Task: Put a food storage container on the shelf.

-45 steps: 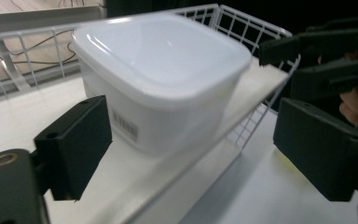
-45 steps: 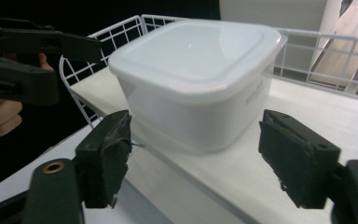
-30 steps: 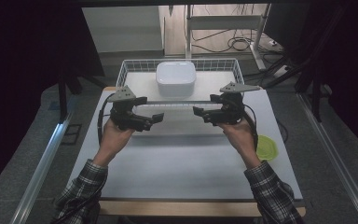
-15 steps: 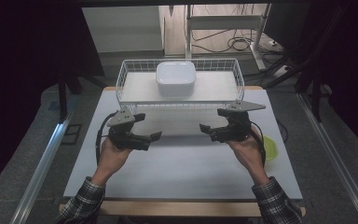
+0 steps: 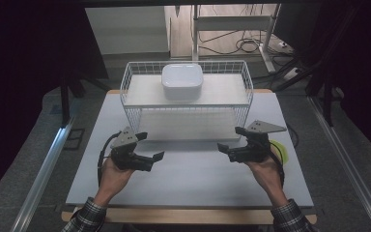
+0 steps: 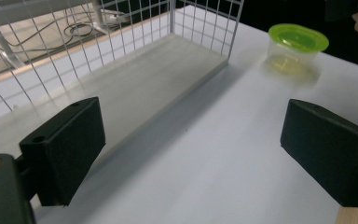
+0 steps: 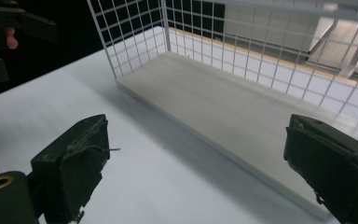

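White tabletop is lying bare between both grippers' wide-open, empty jaws; left gripper and right gripper are likely resetting; next, approaching the green-lidded cup.

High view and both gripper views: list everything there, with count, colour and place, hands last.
white wire rack with a pale board shelf: one, white, far middle of the table.
white square ceramic bowl: one, white, on top of the rack.
clear plastic cup with a lime-green lid: one, lime green, on the table near the right edge, beside the right hand.
white table: one, white top, wooden front edge.
left gripper: one, black, jaws open, holding nothing, over the table.
right gripper: one, black, jaws open, holding nothing, over the table.
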Tool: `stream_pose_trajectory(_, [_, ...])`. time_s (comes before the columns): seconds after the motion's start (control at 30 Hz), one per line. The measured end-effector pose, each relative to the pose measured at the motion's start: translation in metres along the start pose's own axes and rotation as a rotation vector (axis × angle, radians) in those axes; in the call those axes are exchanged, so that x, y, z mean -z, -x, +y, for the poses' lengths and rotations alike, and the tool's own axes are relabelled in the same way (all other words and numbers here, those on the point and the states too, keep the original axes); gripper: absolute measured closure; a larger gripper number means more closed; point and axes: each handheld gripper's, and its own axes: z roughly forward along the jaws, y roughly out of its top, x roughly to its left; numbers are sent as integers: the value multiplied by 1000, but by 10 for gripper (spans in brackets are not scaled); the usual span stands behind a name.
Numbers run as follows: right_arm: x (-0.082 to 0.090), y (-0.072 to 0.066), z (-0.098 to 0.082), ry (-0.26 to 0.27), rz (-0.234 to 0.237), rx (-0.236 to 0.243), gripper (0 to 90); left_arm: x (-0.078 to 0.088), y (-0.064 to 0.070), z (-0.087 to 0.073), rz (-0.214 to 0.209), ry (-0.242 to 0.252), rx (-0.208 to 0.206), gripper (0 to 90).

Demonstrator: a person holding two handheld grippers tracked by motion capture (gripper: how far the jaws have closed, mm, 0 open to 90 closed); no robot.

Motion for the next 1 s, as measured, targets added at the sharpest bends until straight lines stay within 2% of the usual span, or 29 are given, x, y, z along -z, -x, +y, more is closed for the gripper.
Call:
stream_pose_trajectory(0.27, [5,-5,-25,-21,-37,-5,70,0,5,-31,21,7,27,48])
stream_pose_trajectory(0.43, [3,-7,-39,-34,-49,0,69,-1,8,-52,40,-38,25,45])
stream_pose_trajectory(0.57, [-3,-11,-50,-70,-50,13,67,-2,14,-65,39,-84,16,42])
stream_pose_trajectory(0.77, [-13,-13,-63,-130,-37,21,62,-2,15,-73,58,-118,4,41])
stream_pose_trajectory(1.0, [-15,-11,-65,-146,-64,7,55,0,15,-73,77,-111,-1,41])
